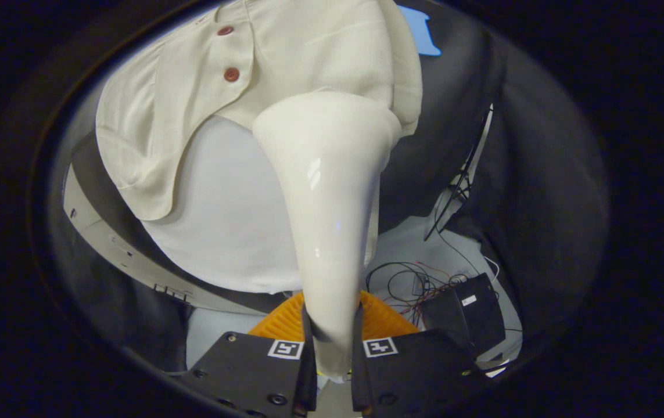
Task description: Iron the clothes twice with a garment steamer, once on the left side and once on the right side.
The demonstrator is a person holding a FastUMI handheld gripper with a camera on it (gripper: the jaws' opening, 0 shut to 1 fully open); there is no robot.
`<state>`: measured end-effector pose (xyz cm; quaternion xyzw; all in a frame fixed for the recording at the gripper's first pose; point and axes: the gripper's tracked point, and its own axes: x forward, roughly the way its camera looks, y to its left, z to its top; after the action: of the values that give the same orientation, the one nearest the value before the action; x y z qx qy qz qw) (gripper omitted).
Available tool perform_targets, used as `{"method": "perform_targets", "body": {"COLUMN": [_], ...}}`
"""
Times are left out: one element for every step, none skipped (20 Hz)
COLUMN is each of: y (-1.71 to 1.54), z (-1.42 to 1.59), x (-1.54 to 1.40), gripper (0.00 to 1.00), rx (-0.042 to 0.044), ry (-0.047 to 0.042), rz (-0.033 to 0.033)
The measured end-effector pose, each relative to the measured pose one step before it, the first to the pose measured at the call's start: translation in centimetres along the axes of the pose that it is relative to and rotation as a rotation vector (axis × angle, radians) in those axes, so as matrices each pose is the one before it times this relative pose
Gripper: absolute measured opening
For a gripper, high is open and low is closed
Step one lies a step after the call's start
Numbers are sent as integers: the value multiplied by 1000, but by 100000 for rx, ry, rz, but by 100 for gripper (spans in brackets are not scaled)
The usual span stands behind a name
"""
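- Leftmost, a pale curved panel (134, 264) runs along under the hanging clothes, against the dark booth wall.
- Next I see the cream shirt (204, 104) with two reddish buttons (231, 74) on its placket; its rounded hem hangs over a plain white garment (221, 232) beneath it.
- Straight ahead of me is the garment steamer (332, 191), a glossy white body that widens from a narrow handle to a broad head (the head lies against the right part of the cream shirt, high beyond my fingers).
- My gripper (332, 354) is clamped on the steamer's narrow handle, both fingers pressing its sides, with the handle's end poking out just below them.
- Behind the handle sits an orange ribbed thing (384, 319), partly hidden.
- Further right, a tangle of thin wires (407, 278) lies on a light floor (413, 244) beside a black box (471, 307).
- Farthest right, a pale strip with cables (465, 174) stands against the dark wall.
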<state>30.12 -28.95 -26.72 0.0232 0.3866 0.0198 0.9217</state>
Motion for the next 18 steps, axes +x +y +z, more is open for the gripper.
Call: {"method": "perform_targets", "body": {"y": [71,112,126,165,122,107,86,293,324,397,364,592,618,641,821,855,995,1123], "z": [-423,-550,-596,-619,-537,-608,-545,-368,-431,-306,-146,-199,-255,-226,-45,-125,-4,119], "x": [166,123,215,133,-51,-251,-296,-444,-679,-709,-649,-1133,-1056,-1061,-1187,-1129,-1406,-1211], "gripper": [24,24,24,24,24,24,24,24,24,24,24,24,24,24,24,24,24,24], "rx": [279,219,528,376,264,386,411,743,703,645,307,89,-210,39,-200,-275,411,571], "ry": [174,800,613,793,424,357,388,-198,184,-488,-725,-897,-181,-604,-977,-1090,-1524,-1486], "rz": [-52,-209,-381,-367,-383,-749,-755,-588,-201,-41,73,-137,44,228,378,585,698,835]}}
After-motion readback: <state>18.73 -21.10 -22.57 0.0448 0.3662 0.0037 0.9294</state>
